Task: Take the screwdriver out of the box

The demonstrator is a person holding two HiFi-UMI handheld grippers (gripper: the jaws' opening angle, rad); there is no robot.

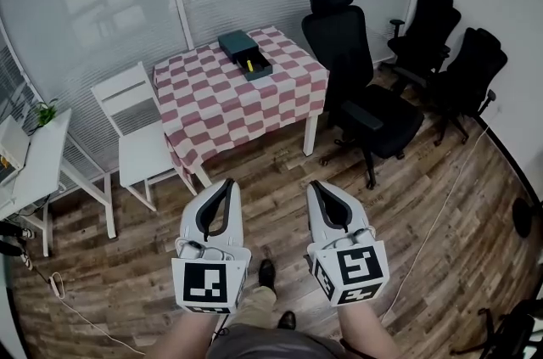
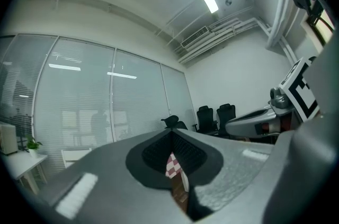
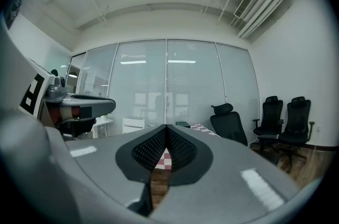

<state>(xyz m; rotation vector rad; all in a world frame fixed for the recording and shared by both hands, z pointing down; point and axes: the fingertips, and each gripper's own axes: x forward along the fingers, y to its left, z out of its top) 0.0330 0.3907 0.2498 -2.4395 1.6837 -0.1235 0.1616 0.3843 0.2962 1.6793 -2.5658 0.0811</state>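
Screwdriver, one. It shows only as a short yellow streak in the open tray part of the box and is too small to make out further. It lies well apart from both pairs of fingers, up on the table across a stretch of floor.

Box, one. It is dark and in two adjoining parts: a closed block towards the table's far edge and the open tray just on its near side. It stands near the far corner of the table, on the red-and-white checked cloth.

Left gripper, one. It is held level, low in the head view, and points towards the table. Its fingers are closed tip to tip with nothing between them. Only a sliver of checked cloth and floor shows through the slit behind the tips.

Right gripper, one. It is held just beside the left gripper on the same heading. Its fingers are pressed together and empty.

Marker cubes, two, one at the rear of each gripper.

Table, one, with white legs and the cloth hanging over its edges.

White chair, one, at the table's left edge.

Black office chairs, three. One is drawn up at the table's right edge and two stand side by side against the right wall.

White desk, one, at the room's left side, with one potted plant at its far edge.

Floor, dark wood planks.
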